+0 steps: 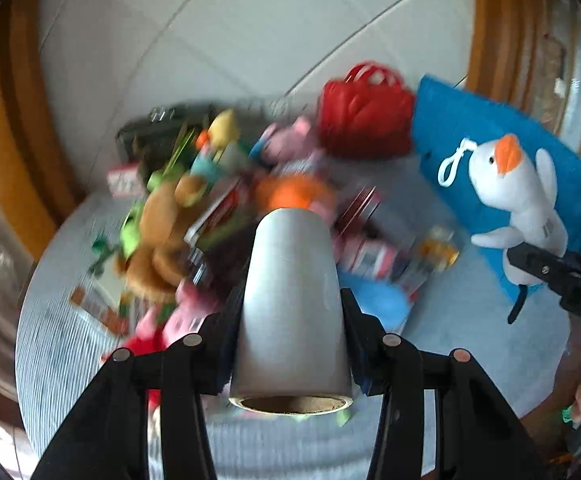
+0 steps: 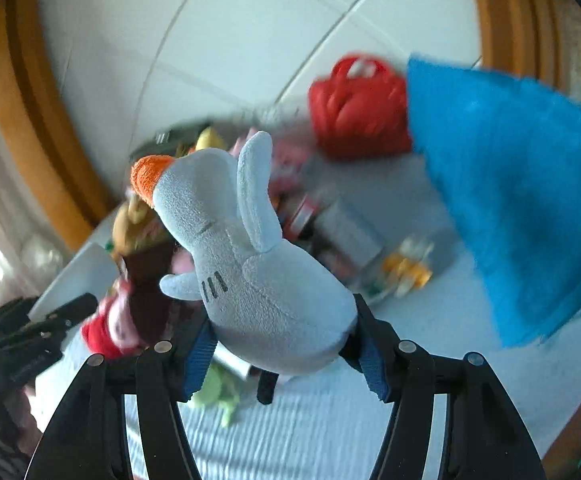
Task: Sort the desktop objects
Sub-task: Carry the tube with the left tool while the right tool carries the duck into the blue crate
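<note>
Barely started imo: left gripper (image 1: 290,320) clamps a grey tape roll (image 1: 290,304), right gripper (image 2: 284,344) pinches the plush goose (image 2: 250,264), toy pile (image 1: 194,216) mid-frame still unsorted.

Below my claws lies a round surface (image 1: 70,344) with a pale, finely striped cover. A blurred heap of small toys and packets (image 1: 194,216) crowds its far left part. A red handbag (image 1: 364,116) sits at the far edge, a blue cloth (image 1: 470,120) just to its right, and a small orange-and-white packet (image 1: 438,252) lies near the cloth.
</note>
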